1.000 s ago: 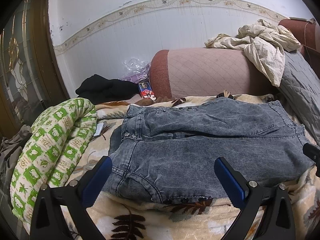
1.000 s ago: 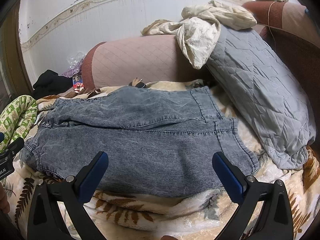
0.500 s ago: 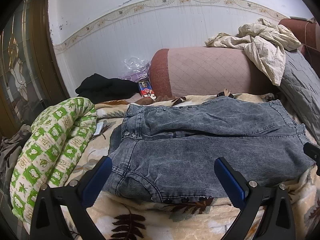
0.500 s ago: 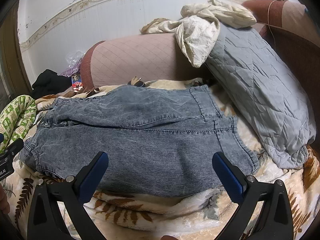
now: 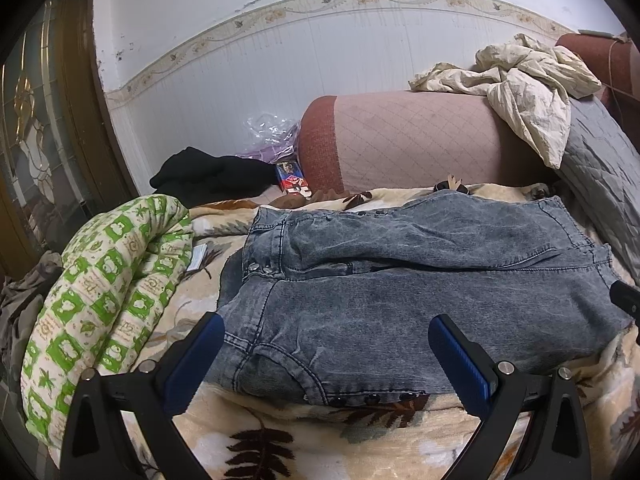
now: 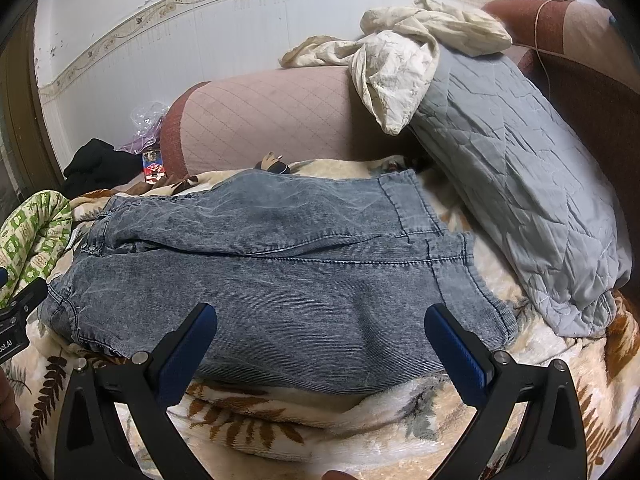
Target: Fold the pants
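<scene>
Grey-blue washed denim pants (image 5: 400,292) lie folded into a wide rectangle on a cream leaf-patterned blanket (image 5: 320,436). The waistband with buttons is at the left, the leg hems at the right (image 6: 460,264). My left gripper (image 5: 326,356) hovers open just before the near edge at the waist end, holding nothing. At the near edge toward the hem end, my right gripper (image 6: 320,344) is open too, with nothing between its blue pads. Each gripper's body shows at the edge of the other view.
A green-and-white rolled quilt (image 5: 100,292) lies left of the pants. A pink-brown bolster (image 5: 400,148) runs behind them, with a cream crumpled cloth (image 6: 408,64) and a grey quilted pillow (image 6: 520,184) at the right. Black clothing (image 5: 208,176) sits far left by the wall.
Both views have shifted very slightly; the pants lie as before and both grippers stay open.
</scene>
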The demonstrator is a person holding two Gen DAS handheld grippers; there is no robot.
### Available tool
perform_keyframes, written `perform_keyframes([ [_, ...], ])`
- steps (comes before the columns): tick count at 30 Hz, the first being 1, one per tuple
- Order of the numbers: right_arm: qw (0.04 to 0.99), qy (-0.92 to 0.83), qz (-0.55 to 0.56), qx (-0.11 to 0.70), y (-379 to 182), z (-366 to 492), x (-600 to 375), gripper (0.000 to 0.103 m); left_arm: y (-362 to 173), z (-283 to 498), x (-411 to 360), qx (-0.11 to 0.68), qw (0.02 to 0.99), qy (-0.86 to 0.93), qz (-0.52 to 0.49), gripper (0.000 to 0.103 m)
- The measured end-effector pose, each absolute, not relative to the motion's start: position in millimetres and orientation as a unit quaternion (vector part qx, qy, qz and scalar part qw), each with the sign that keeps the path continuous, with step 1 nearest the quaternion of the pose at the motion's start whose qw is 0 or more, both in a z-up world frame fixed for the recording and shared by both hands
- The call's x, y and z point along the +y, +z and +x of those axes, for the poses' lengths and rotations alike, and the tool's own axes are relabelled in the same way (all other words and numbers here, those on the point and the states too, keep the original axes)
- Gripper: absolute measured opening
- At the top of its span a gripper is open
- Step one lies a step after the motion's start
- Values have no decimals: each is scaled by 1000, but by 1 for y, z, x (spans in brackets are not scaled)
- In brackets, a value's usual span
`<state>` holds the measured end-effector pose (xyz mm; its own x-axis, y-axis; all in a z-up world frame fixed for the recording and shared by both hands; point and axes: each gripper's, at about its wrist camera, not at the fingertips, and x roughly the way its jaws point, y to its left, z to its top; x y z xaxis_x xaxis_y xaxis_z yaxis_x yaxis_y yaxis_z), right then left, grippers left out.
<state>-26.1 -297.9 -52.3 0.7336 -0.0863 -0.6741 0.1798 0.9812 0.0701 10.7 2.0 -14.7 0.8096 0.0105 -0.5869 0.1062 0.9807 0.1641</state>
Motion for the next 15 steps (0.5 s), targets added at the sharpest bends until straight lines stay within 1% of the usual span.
perform_keyframes([
  [4,931,-71,55,354,-46,-22,-314,103,-6,37,24,335,937,-56,81,103],
  [7,925,-56,86,365,-38,-2,-347,103,0,74,50,343,932,-65,98,103],
  [11,922,-55,100,371,-32,46,-381,103,-4,154,89,371,920,-26,125,103],
  [13,915,-46,106,388,-36,77,-394,103,-9,188,104,391,913,-17,116,103],
  [15,906,-58,114,403,-44,110,-405,103,-16,223,120,415,906,-14,85,103],
])
